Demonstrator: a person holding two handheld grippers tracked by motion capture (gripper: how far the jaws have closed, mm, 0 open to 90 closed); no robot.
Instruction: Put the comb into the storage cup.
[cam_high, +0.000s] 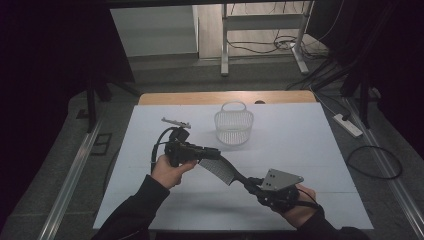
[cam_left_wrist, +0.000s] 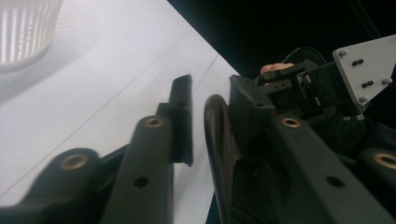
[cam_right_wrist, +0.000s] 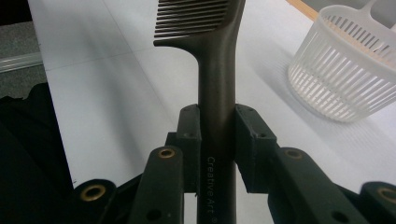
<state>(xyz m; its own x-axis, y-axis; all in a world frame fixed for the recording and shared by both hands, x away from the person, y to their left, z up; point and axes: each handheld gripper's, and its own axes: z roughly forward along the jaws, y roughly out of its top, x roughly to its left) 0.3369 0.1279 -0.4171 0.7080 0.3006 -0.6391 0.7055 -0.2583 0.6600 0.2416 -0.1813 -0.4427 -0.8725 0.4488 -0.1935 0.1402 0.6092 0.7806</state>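
A person holds a black comb (cam_high: 220, 169) up over the white table (cam_high: 310, 150), between two grippers. The right gripper (cam_high: 254, 186) is squeezed tight on the comb's handle. In the right gripper view its two pads press on both sides of the handle, and the teeth point away.

The left gripper (cam_high: 210, 152) is at the other end, by the teeth. In the left gripper view the comb's curved edge sits between the jaws, but there is a little gap on one side. So I think it is not holding the comb yet.

A white basket (cam_high: 233, 125) stands on the table behind the comb, well apart from it. It looks empty. A small gray thing (cam_high: 175, 122) lies on the table to the basket's left.

What could go wrong? If the right gripper lets go too soon, the comb could fall to the table. The teeth end is thin and smooth, so it could slip out. If both pull hard, the comb might twist or bend.
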